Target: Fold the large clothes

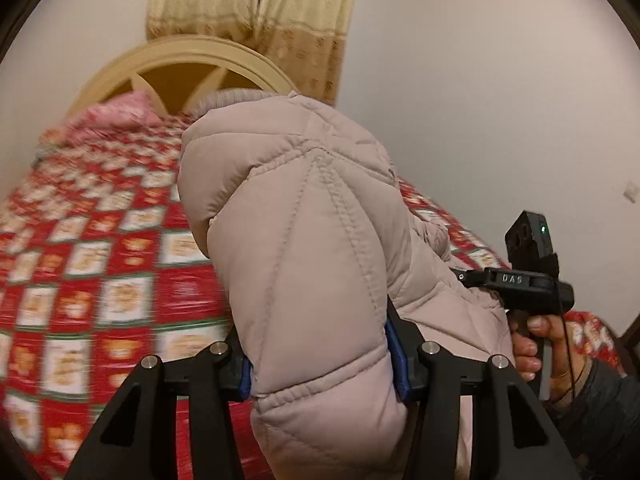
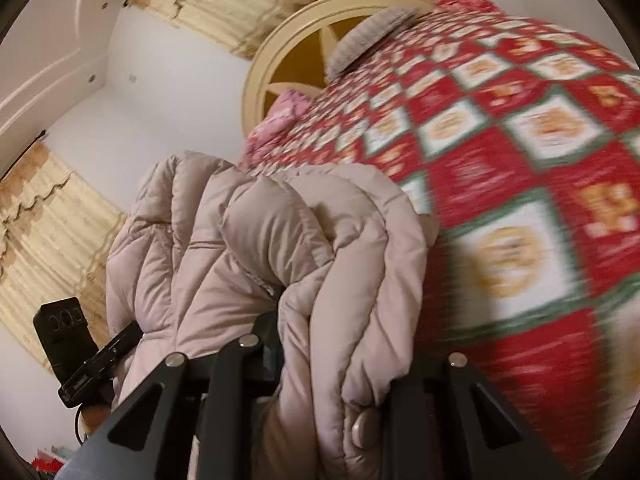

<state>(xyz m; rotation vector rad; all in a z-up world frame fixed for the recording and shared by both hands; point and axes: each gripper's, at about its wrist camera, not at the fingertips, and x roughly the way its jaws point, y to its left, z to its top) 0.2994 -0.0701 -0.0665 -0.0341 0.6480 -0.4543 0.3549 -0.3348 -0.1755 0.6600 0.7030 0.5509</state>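
Observation:
A pale beige quilted puffer jacket (image 1: pixel 304 240) is lifted off the bed and fills the middle of both views. My left gripper (image 1: pixel 320 364) is shut on a thick padded fold of it, with the blue pads (image 1: pixel 394 356) pressing in from both sides. In the right wrist view my right gripper (image 2: pixel 336 364) is shut on bunched layers of the jacket (image 2: pixel 240 248), which hide its fingertips. A snap button (image 2: pixel 360 426) shows at that edge. The jacket's grey knit trim (image 2: pixel 368 36) rests far up the bed. A hand (image 1: pixel 528 344) grips the right gripper's black body (image 1: pixel 524 284).
The bed's red-and-white checked cover (image 1: pixel 100 260) spreads under and behind the jacket. A pink pillow (image 1: pixel 120 112) lies by the cream round headboard (image 1: pixel 180 56). Yellow curtains (image 1: pixel 280 20) hang behind, and a bare white wall (image 1: pixel 500 100) stands on the right.

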